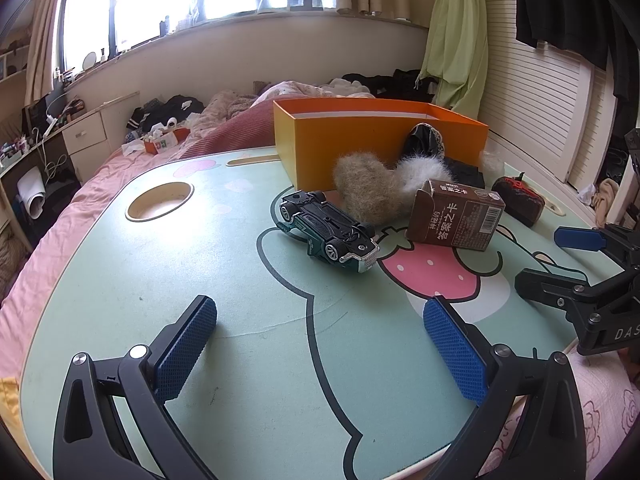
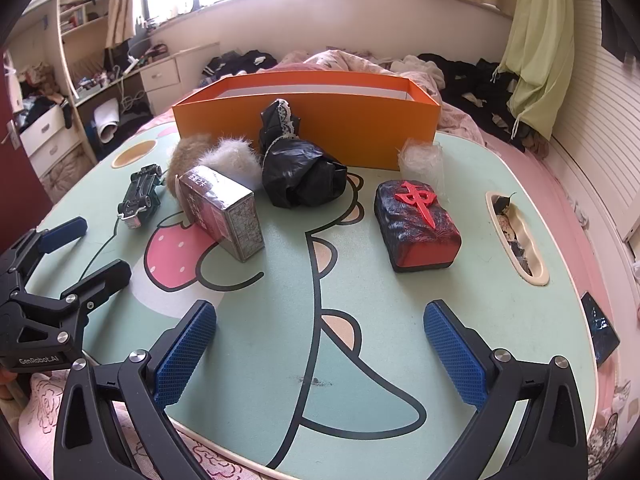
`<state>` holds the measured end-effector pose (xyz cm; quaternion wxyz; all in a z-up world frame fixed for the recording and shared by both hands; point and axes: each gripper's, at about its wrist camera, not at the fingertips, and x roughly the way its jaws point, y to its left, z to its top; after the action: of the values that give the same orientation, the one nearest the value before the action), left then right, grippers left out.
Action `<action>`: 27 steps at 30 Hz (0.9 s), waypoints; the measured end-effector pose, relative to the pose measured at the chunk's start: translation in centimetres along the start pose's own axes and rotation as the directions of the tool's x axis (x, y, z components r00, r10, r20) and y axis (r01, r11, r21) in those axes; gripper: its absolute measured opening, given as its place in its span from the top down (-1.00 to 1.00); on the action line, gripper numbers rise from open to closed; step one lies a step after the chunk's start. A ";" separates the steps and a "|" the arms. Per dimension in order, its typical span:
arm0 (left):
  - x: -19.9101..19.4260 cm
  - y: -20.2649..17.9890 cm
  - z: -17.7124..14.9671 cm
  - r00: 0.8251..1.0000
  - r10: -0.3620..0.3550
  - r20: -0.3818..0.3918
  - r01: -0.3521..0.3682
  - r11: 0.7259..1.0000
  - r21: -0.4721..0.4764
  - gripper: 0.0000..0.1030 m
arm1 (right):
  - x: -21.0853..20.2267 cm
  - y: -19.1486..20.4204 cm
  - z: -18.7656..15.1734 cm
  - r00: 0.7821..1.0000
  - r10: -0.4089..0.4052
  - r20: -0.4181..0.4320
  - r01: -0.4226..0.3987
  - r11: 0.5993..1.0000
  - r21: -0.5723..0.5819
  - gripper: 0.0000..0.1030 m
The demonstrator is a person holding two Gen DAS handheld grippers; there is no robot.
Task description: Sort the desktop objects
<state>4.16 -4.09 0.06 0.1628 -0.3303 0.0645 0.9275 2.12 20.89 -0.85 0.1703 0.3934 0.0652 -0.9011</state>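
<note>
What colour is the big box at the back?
The box is orange outside, white inside; the right wrist view shows it best.

A lived-in bedroom at home; a small cartoon-printed lap table (image 1: 168, 264) stands on a bed with pink bedding (image 1: 100, 172); clothes lie strewn behind; curtains (image 2: 536, 40) flank a wide window; a cluttered desk with drawers (image 2: 160, 74) stands beside it.

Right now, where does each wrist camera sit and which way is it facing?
Left wrist: on the left gripper, angled down across the lap table toward the toy car and orange box; its own open fingers show, with the right gripper at the right edge.
Right wrist: on the right gripper, facing the mahjong-tile block; the left gripper shows at left.
Shared: car, card box, orange box.
</note>
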 end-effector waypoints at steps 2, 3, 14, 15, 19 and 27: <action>0.1 0.0 0.3 1.000 -0.007 -0.030 0.007 1.000 0.006 -0.99 | -0.1 0.0 0.0 1.000 0.001 -0.001 -0.001 1.000 0.001 -1.00; 0.2 0.0 0.7 0.998 -0.015 -0.060 0.015 1.000 0.010 -0.99 | -0.1 0.0 0.0 1.000 0.001 0.000 -0.001 1.000 0.001 -1.00; 1.5 0.1 18.4 0.973 -0.223 -0.054 0.222 0.975 -0.022 -0.84 | -0.3 0.0 0.1 1.000 0.004 0.003 -0.004 1.000 0.003 -1.00; 3.2 0.1 19.4 0.966 -0.236 -0.107 0.233 0.972 -0.040 -0.70 | -0.3 0.0 0.1 1.000 0.003 0.003 -0.003 1.000 0.002 -1.00; 10.9 -0.1 21.0 0.893 -0.277 -0.354 0.239 0.960 -0.147 -0.24 | -0.3 0.0 0.1 1.000 0.004 0.004 -0.004 1.000 0.003 -1.00; 17.2 -1.4 19.8 0.731 -0.289 -0.619 0.198 0.957 -0.212 -0.22 | -0.4 0.0 0.0 1.000 0.003 0.004 -0.003 1.000 0.003 -1.00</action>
<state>-19.63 6.16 4.44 0.2289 -0.6436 0.0112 0.7303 2.36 21.04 -0.60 0.1710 0.3921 0.0628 -0.9017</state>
